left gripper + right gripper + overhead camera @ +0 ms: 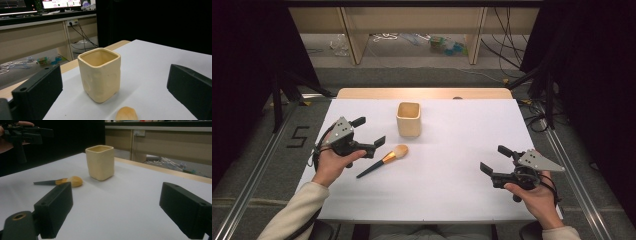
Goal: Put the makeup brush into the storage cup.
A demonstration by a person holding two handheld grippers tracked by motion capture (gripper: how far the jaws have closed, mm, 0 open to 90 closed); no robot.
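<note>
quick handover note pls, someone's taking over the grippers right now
Left gripper: open, holding nothing, just left of the makeup brush, jaws pointing toward the cream square cup.
Right gripper: open, holding nothing, apart from both things at the right of the white table.
Brush lies flat in front of the cup, bristle head toward it, not touching. Cup stands upright and looks empty.
Done: nothing gripped yet.
Left: probably grip the brush handle and stand it in the cup.

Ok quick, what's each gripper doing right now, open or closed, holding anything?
Left gripper: open, empty, beside the tan-bristled makeup brush.
Right gripper: open, empty.
</note>
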